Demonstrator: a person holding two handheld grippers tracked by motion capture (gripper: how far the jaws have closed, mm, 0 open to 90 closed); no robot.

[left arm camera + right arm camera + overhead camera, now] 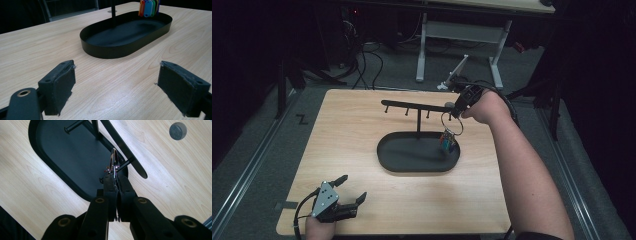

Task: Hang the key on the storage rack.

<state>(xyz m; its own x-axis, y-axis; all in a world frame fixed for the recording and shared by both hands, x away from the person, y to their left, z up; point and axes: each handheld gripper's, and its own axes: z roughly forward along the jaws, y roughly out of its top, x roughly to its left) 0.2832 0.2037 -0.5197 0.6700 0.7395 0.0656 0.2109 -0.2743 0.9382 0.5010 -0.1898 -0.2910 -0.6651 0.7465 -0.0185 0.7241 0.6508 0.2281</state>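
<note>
A black oval tray sits mid-table, with a post carrying a black bar with pegs. My right gripper is at the bar's right end, shut on a metal key ring with coloured tags dangling over the tray. In the right gripper view the shut jaws pinch the ring right against the end peg; I cannot tell if the ring is around it. My left gripper rests open near the table's front left corner, with nothing between its pads. The tags hang at the tray's far side.
A small grey round disc is set in the tabletop just behind the bar's right end. Bare wood lies between the left gripper and the tray. Behind the table stand a white desk frame and cables on the floor.
</note>
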